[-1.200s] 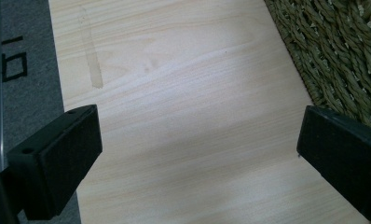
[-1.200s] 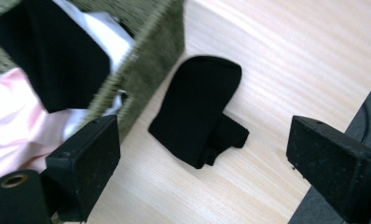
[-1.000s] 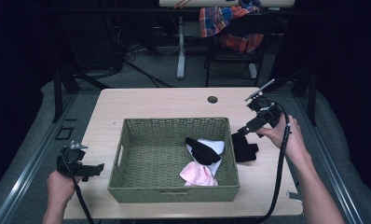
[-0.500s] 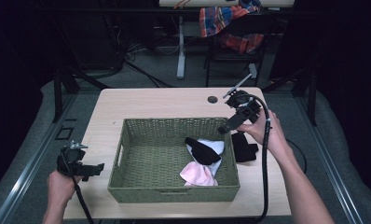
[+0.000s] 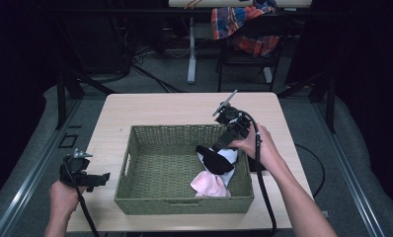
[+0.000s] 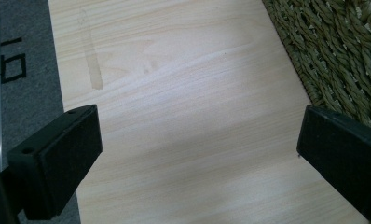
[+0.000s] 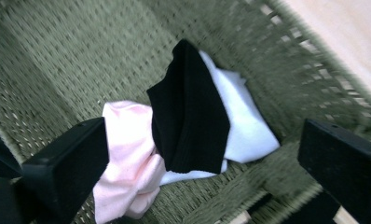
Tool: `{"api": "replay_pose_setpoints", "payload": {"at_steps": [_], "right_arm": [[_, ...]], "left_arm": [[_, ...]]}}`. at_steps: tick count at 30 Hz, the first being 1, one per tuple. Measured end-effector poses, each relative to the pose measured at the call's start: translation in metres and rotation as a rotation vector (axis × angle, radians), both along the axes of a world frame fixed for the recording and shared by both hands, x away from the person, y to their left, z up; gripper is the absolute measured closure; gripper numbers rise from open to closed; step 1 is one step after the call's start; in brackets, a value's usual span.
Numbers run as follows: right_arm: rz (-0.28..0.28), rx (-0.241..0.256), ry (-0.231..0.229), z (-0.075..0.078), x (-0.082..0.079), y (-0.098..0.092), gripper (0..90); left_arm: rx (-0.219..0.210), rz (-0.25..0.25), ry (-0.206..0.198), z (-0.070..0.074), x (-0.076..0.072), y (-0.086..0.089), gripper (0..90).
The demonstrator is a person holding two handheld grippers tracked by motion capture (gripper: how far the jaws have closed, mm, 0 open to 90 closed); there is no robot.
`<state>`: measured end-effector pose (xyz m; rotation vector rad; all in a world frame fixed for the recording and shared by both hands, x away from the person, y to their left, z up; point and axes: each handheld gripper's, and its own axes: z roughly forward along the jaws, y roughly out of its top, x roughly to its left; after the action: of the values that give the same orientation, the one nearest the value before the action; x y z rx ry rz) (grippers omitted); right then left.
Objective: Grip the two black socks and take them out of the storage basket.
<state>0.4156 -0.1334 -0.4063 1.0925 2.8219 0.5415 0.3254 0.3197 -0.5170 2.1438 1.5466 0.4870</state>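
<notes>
A green woven basket (image 5: pixel 150 168) stands in the middle of the light wooden table (image 5: pixel 160 111). In its right half lies a pile of cloths: a black cloth (image 5: pixel 212 158) (image 7: pixel 188 116) on top of a white cloth (image 5: pixel 230 155) (image 7: pixel 246 126), with a pink cloth (image 5: pixel 212 183) (image 7: pixel 127 154) toward the front. My right gripper (image 5: pixel 220 145) (image 7: pixel 202 168) hangs open just above this pile, with nothing between its jaws. My left gripper (image 5: pixel 97 178) (image 6: pixel 197 154) is open over bare table to the left of the basket wall (image 6: pixel 342 56).
The table's left edge (image 6: pixel 58 93) runs beside grey floor and a metal rail (image 5: pixel 21 187). Behind the table stands a chair with a plaid cloth (image 5: pixel 244 24) and cables on the floor. The right gripper's cable (image 5: pixel 261 187) trails along the basket's right side.
My right gripper has moved left from beside the basket's right wall to over the basket, above the cloths. The left gripper has stayed put.
</notes>
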Motion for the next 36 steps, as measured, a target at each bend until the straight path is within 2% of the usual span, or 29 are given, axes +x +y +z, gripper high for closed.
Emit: {"api": "replay_pose_setpoints", "payload": {"at_steps": [7,10,12,14,18,20,23,24,27,31,34,36], "right_arm": [[0.041,-0.042,0.053,-0.029,0.001,0.019,11.3],[0.044,-0.062,0.068,-0.041,0.001,0.028,16.8],[0.041,-0.091,0.078,-0.049,0.001,0.034,26.0],[0.043,-0.099,0.086,-0.055,0.002,0.039,26.7],[0.032,-0.136,0.093,-0.067,0.006,0.046,33.6],[0.025,-0.141,0.085,-0.075,0.010,0.047,41.4],[0.010,-0.145,0.134,-0.083,0.013,0.048,56.4],[0.019,-0.158,0.137,-0.084,0.014,0.048,62.5],[0.012,-0.146,0.124,-0.083,0.013,0.047,77.8],[0.003,-0.133,0.133,-0.078,0.014,0.042,81.1],[0.002,-0.099,0.144,-0.070,0.014,0.035,81.1],[-0.008,-0.071,0.131,-0.063,0.012,0.030,81.1]], "left_arm": [[-0.003,0.006,-0.002,0.000,0.000,0.001,0.2],[0.005,-0.003,0.003,0.000,0.000,0.000,0.2],[0.004,-0.004,-0.001,0.000,0.000,-0.001,0.2],[0.002,-0.002,-0.002,0.000,0.000,-0.001,0.2],[0.000,0.000,0.001,-0.001,0.000,0.000,0.2],[0.002,0.001,0.005,-0.001,0.000,0.001,0.2],[0.003,-0.005,0.004,0.000,0.000,0.000,0.2],[0.004,-0.006,0.004,0.000,0.000,0.000,0.2],[0.005,-0.005,0.000,0.000,0.000,-0.001,0.2],[0.001,-0.001,0.002,-0.001,0.000,0.000,0.2],[0.004,-0.001,0.004,-0.001,0.000,0.000,0.2],[0.008,-0.006,0.002,0.000,0.000,-0.001,0.2]]}}
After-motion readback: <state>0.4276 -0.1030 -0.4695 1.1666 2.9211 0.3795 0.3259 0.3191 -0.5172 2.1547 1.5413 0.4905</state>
